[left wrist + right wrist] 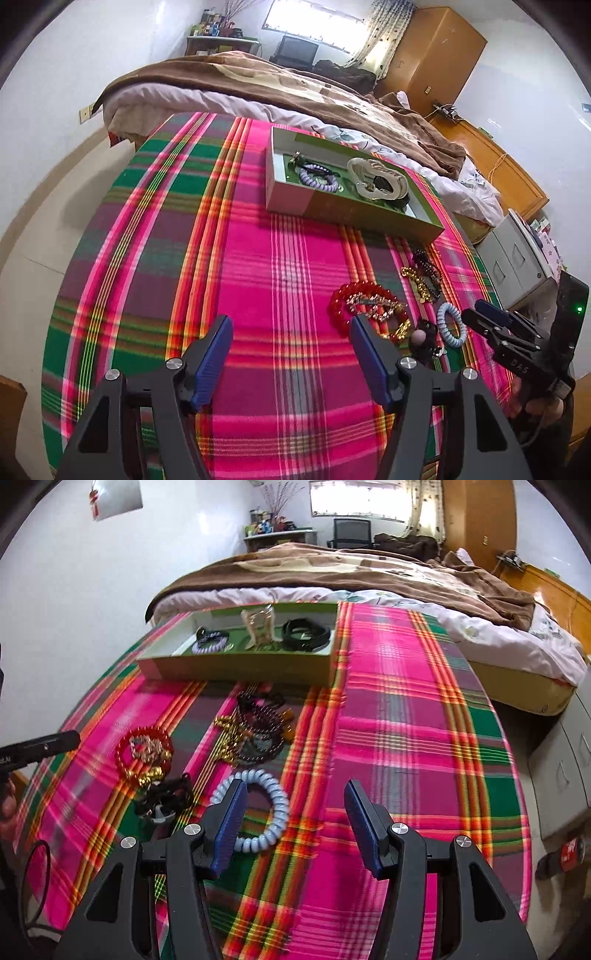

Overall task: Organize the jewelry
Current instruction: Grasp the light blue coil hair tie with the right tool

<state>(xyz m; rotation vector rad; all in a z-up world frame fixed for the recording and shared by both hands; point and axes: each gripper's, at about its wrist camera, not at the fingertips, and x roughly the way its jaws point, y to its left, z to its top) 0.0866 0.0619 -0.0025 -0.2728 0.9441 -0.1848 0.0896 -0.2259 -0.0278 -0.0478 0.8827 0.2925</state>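
Jewelry: loose pieces lie in a cluster on the plaid cloth [288,266] over the tabletop, just in front of the box [354,214], on its right-hand side.
Box: open green tray at the far edge of the cloth, bed [258,88] right behind it.
In the box: lilac bracelet [318,178] at the left, cream rope piece [376,177] in the middle, dark band [306,633] at the right.
Nearest the box: dark bead strand [258,716] and gold chain [227,738], tangled together.
Left of those: red bead bracelet [345,302] with a glittery piece lying across it.
Further from the box: pale blue coil tie [258,808], flat on the cloth, a small black item [166,797] just beside it.
Left gripper [291,354]: hovering over bare cloth in front of the box, fingers [214,362] spread wide and holding nothing, right one close by the red bracelet.
Right gripper [295,827]: low over the coil tie, fingers [360,827] wide apart and empty; the left one overlaps the coil's near edge, contact unclear.
From the left wrist view: right gripper sits at the far right, beside the coil tie.
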